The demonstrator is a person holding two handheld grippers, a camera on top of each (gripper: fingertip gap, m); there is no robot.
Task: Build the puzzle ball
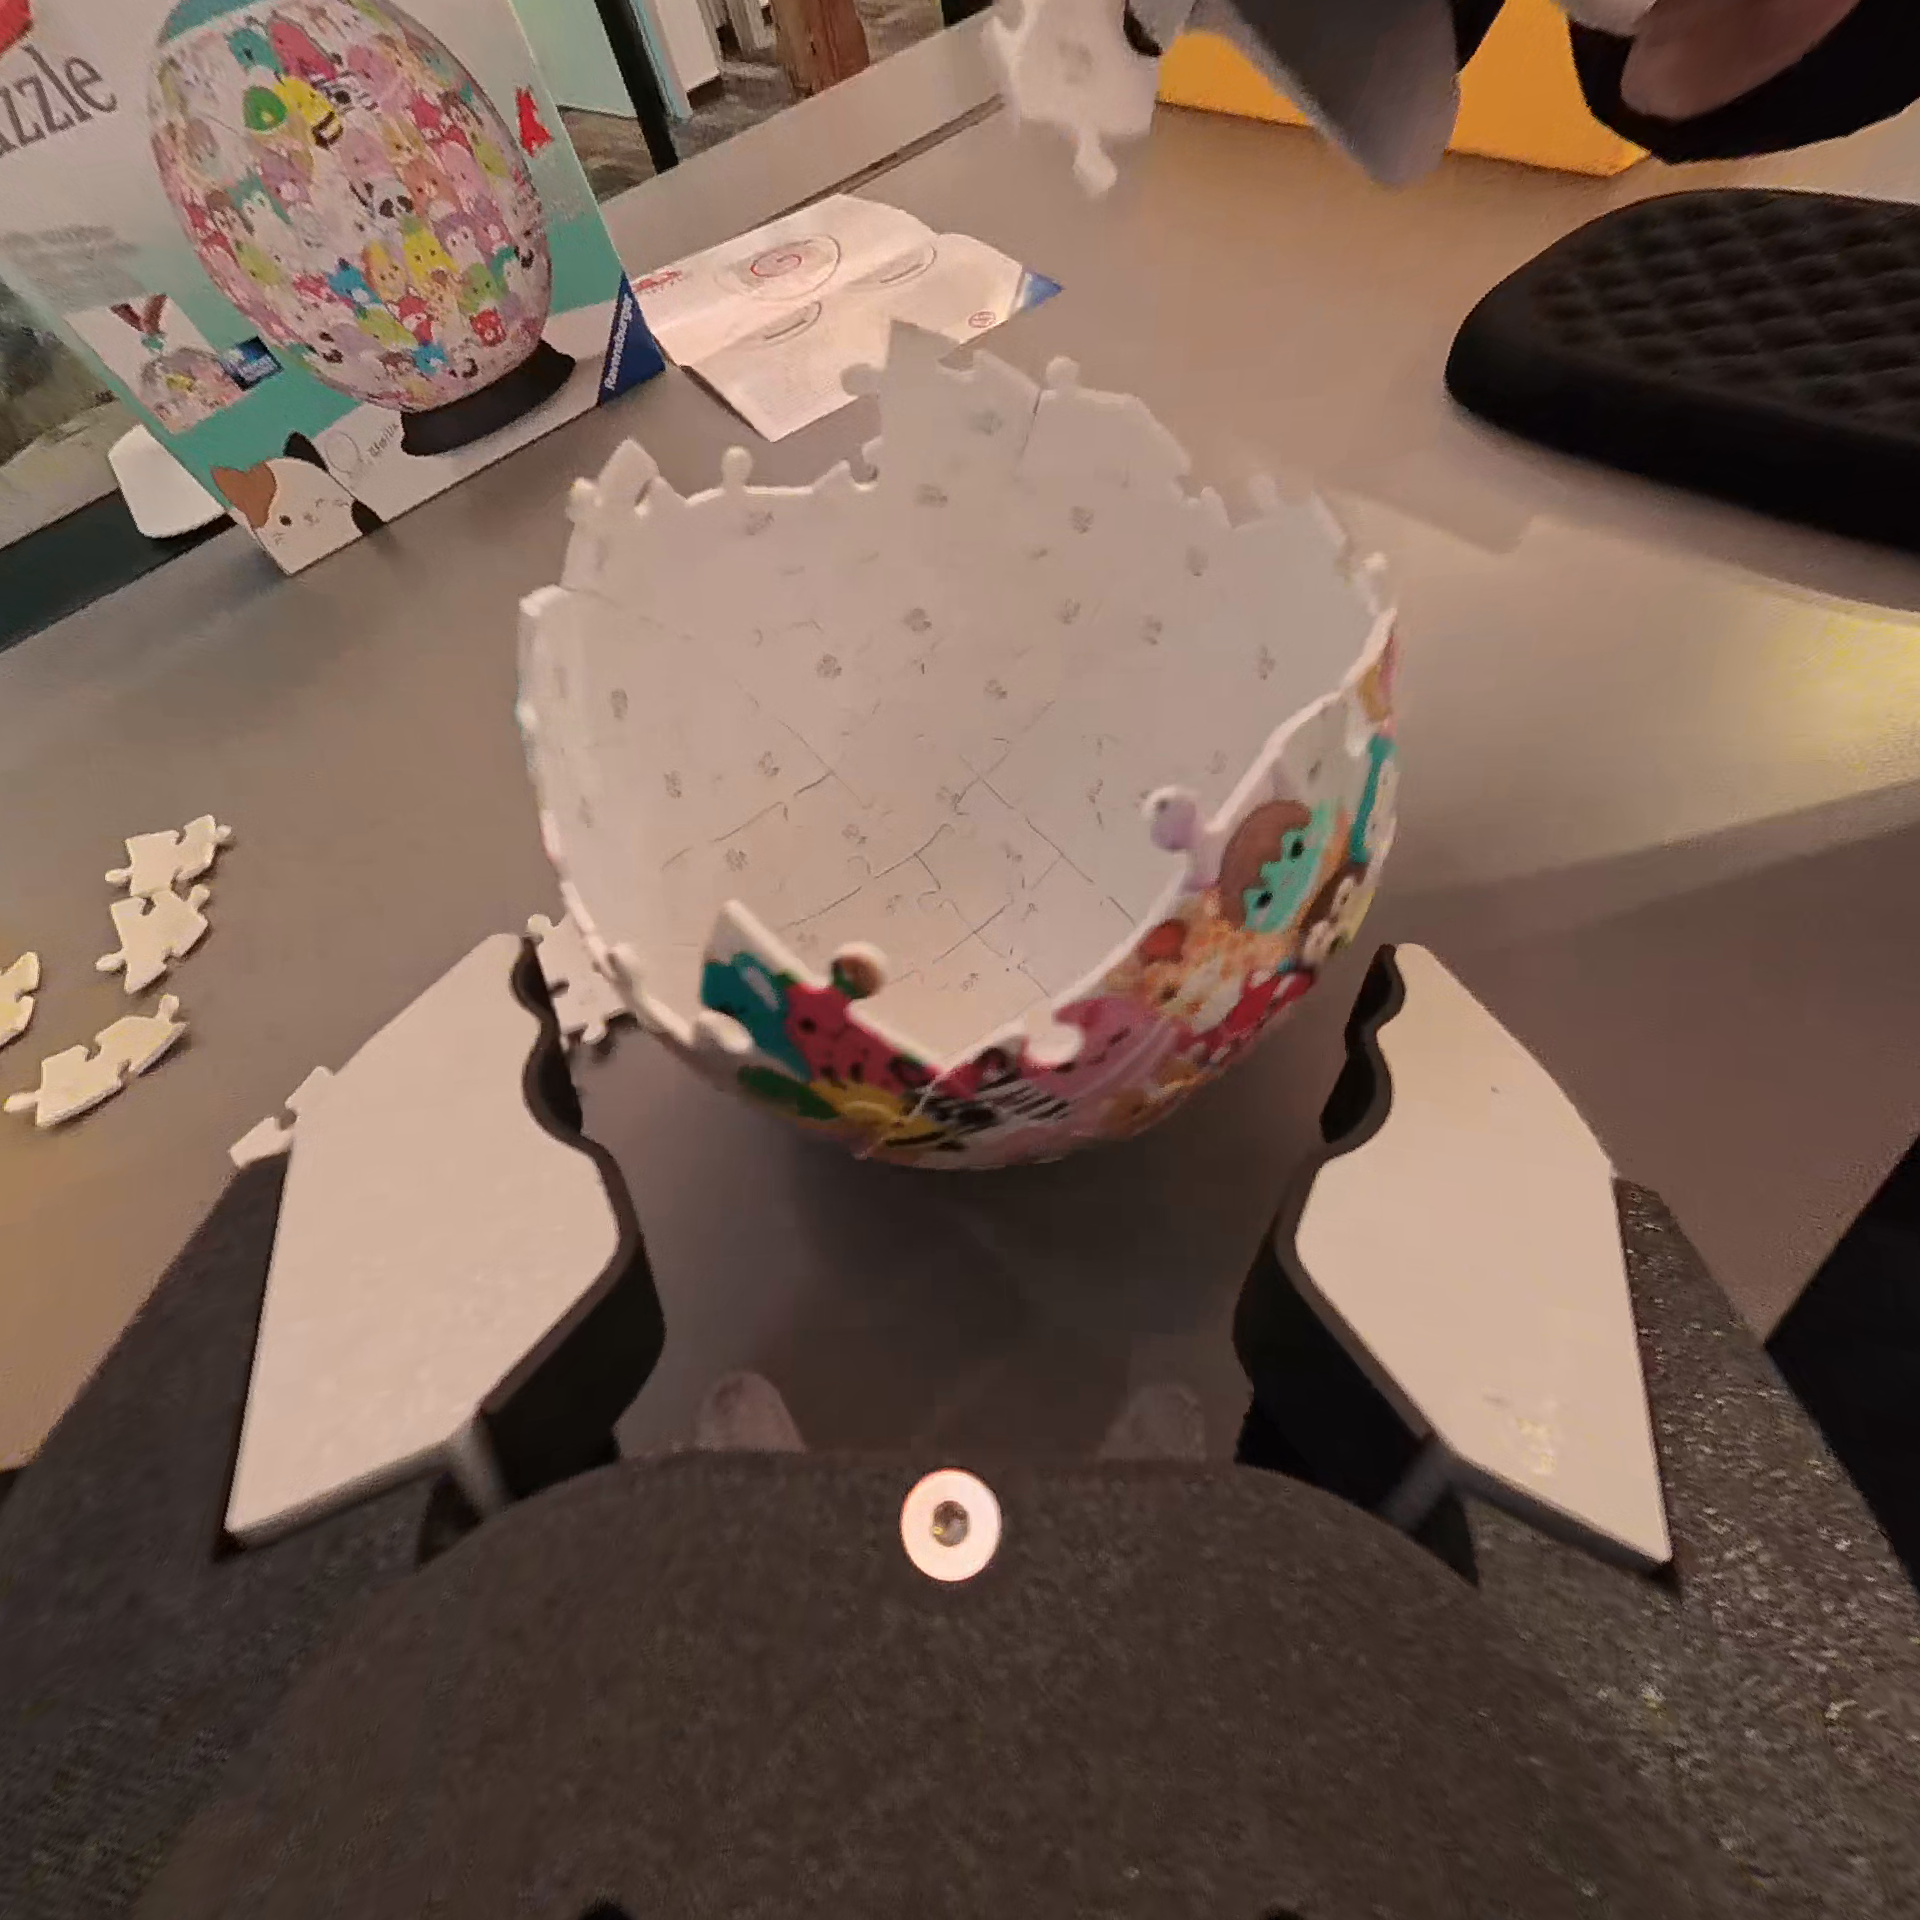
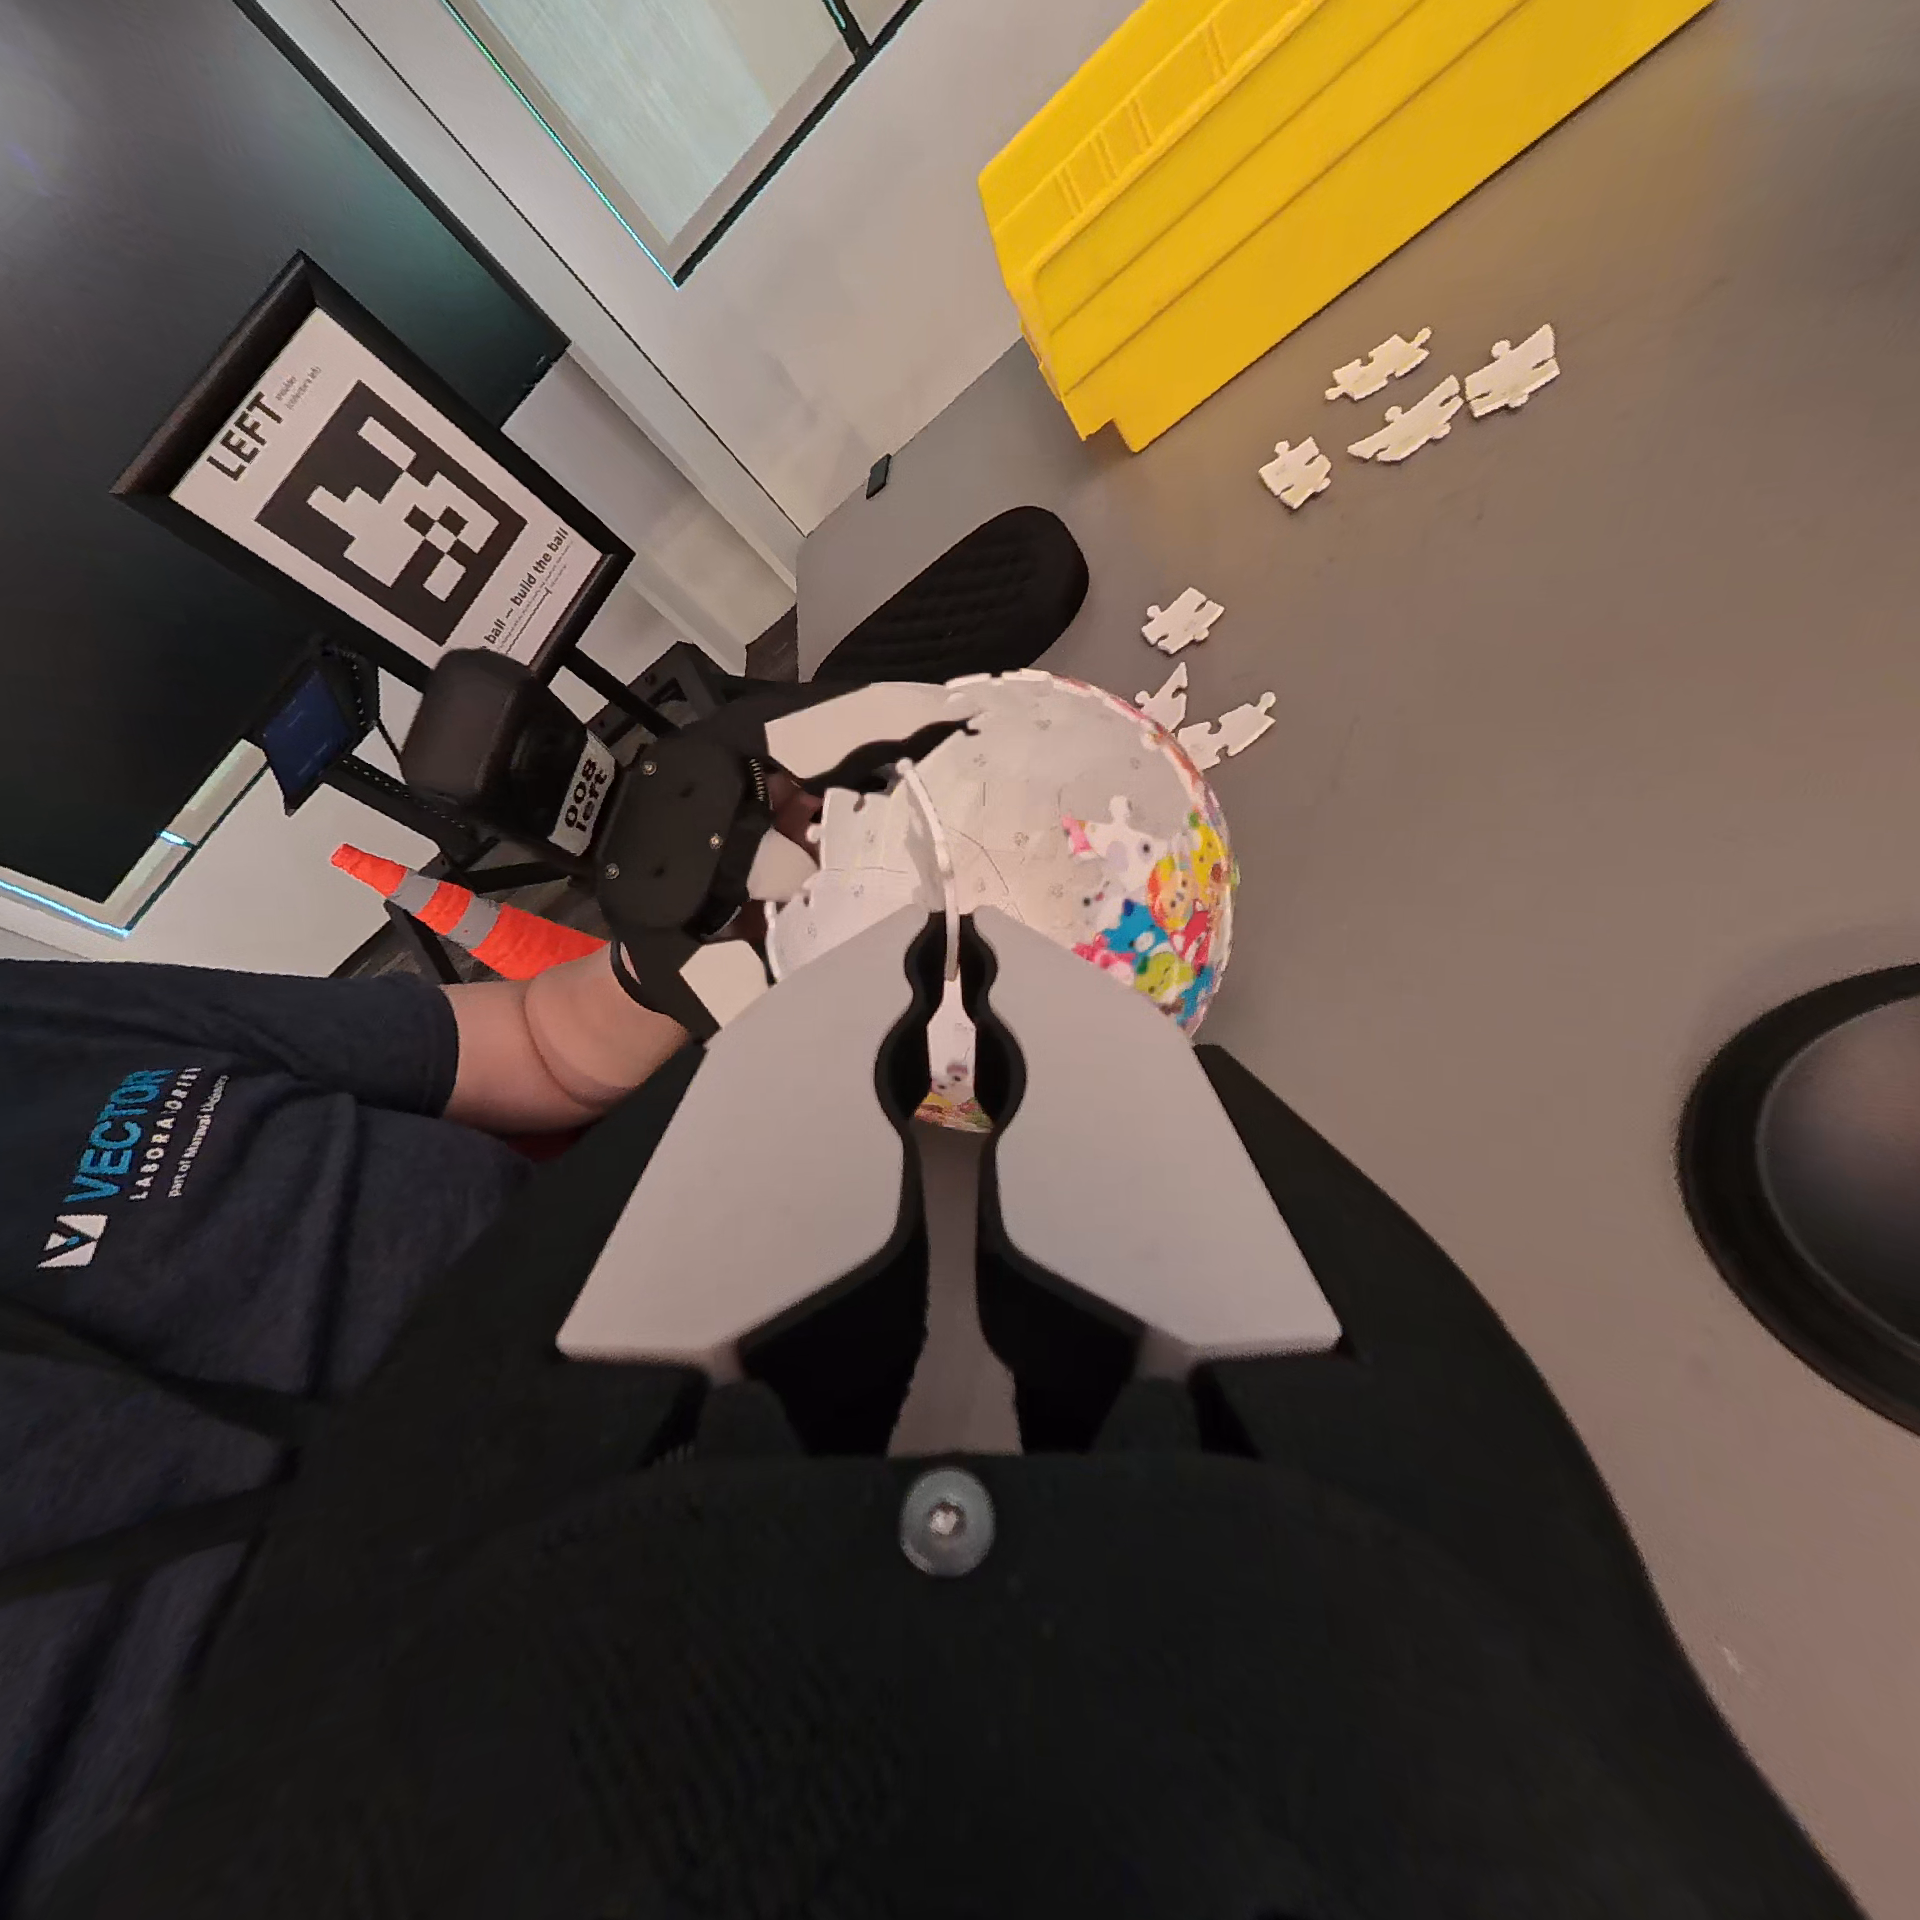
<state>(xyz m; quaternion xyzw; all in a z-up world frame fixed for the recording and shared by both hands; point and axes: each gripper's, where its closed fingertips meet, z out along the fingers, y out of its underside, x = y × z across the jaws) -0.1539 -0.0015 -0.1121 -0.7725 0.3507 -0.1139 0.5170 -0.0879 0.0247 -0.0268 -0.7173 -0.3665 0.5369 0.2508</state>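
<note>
**Piece held above the open shell, left tongs spread at its near side**

The half-built puzzle ball [image 1: 956, 790] sat on the grey worktop [image 1: 1558, 935] as an open bowl, its mouth tilted toward the left wrist camera. Its inside was plain white with faint printed marks. The outside showed crowded cartoon figures in pink, teal and yellow, and the rim was ragged with tabs and gaps, tallest on the far side.

The left tongs [image 1: 956, 997] stood wide open, one finger on each side of the shell's near lower edge. Whether either finger touched the shell I could not tell.

The right tongs [image 2: 948, 940] were closed on a single white puzzle piece [image 2: 928, 852], gripped edge-on so that its curved long axis ran forward along the fingers. In the left wrist view that piece [image 1: 1070, 94] hung above and beyond the far rim, well apart from it. The coming move, I judged, depended on bringing it down and inward to a gap in the rim, with the left tongs nearer to steady the shell.

Loose pieces [image 1: 145, 935] lay on the worktop to the left, and others [image 2: 1413, 400] lay near a yellow bin [image 2: 1299, 187]. The puzzle box [image 1: 312, 239] and a folded leaflet [image 1: 842, 301] lay behind the shell.
</note>
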